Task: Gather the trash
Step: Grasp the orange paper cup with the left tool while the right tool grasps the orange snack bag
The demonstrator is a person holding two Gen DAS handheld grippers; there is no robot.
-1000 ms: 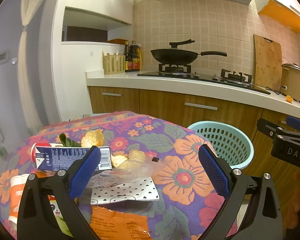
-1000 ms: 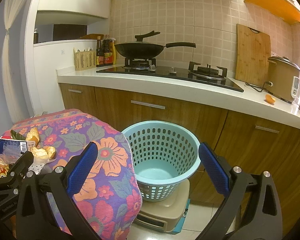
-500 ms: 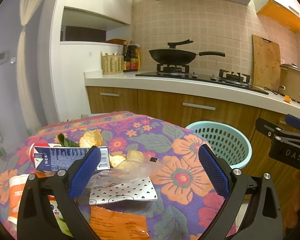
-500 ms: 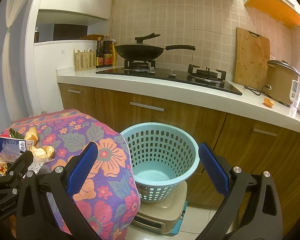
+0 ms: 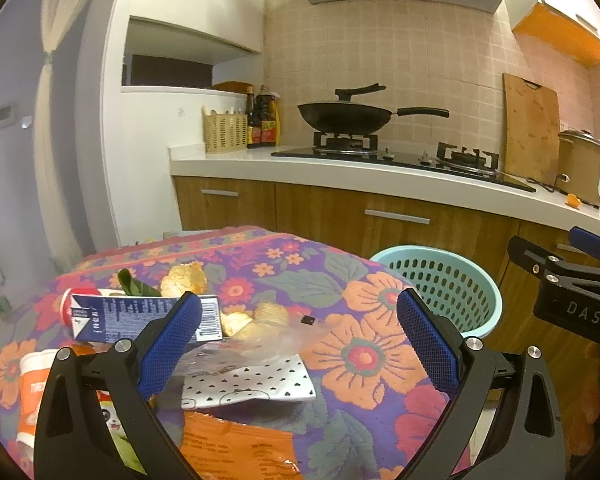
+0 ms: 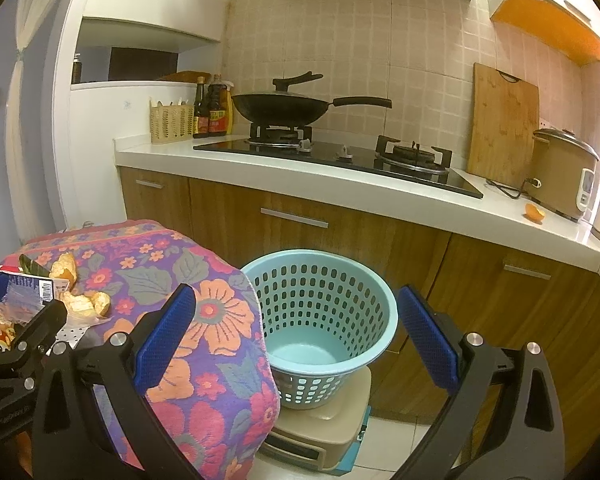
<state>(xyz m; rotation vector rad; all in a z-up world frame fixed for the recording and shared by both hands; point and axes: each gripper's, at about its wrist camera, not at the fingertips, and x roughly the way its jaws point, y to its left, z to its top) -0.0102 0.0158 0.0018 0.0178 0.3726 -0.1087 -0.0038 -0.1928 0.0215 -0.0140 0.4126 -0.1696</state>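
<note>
Trash lies on a table under a floral cloth (image 5: 340, 292): a blue carton (image 5: 136, 317), orange peels (image 5: 184, 278), a clear plastic bag (image 5: 268, 340), a white dotted wrapper (image 5: 248, 380), an orange snack packet (image 5: 236, 448) and an orange-white cup (image 5: 32, 388). My left gripper (image 5: 298, 344) is open and empty just above the wrappers. A teal perforated basket (image 6: 320, 312) stands on a beige stool right of the table. My right gripper (image 6: 296, 336) is open and empty in front of the basket, above the table's right edge.
A kitchen counter (image 6: 340, 188) with wooden cabinets runs behind, with a gas hob, a black wok (image 6: 284, 106), sauce bottles, a cutting board (image 6: 504, 124) and a rice cooker (image 6: 560, 174). An orange peel (image 6: 534, 213) lies on the counter. A white wall stands at left.
Both grippers have drifted slightly, so the views tilt a little upward; both stay open and empty. The trash has not moved.
</note>
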